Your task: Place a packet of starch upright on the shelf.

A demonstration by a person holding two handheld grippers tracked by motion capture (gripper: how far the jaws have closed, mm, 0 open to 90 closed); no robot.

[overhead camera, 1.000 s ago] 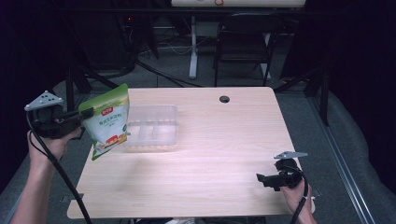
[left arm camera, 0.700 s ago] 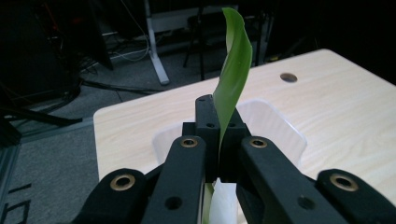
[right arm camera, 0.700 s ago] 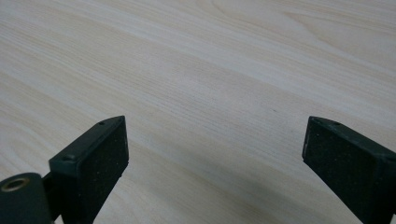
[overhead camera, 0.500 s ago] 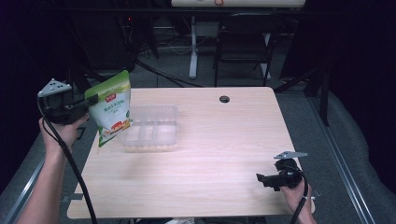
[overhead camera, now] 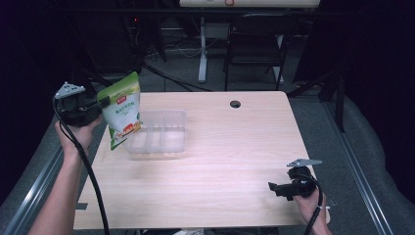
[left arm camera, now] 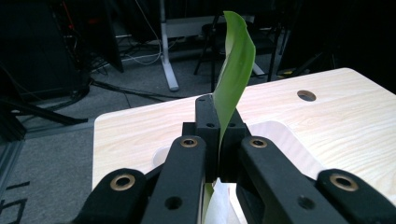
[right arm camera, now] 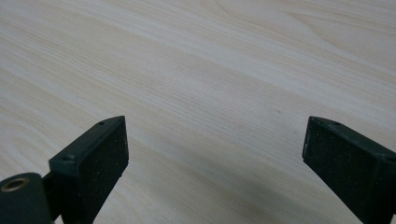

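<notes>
A green pouch [overhead camera: 122, 110] is held off the table [overhead camera: 230, 147], pinched by one thin edge between the closed jaws of the left tongs [overhead camera: 100, 104], and hangs just beyond them over the near end of a clear tray [overhead camera: 159, 134]. A slip is likely if the pouch swings. The right tongs [overhead camera: 274, 187], jaws wide apart, rest low over bare wood, well apart.

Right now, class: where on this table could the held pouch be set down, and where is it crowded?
Bare wood runs from the clear tray rightward to the cable hole and forward to the open right gripper. The table is crowded at its back-left, where the left gripper holds the green pouch beside the tray.
</notes>
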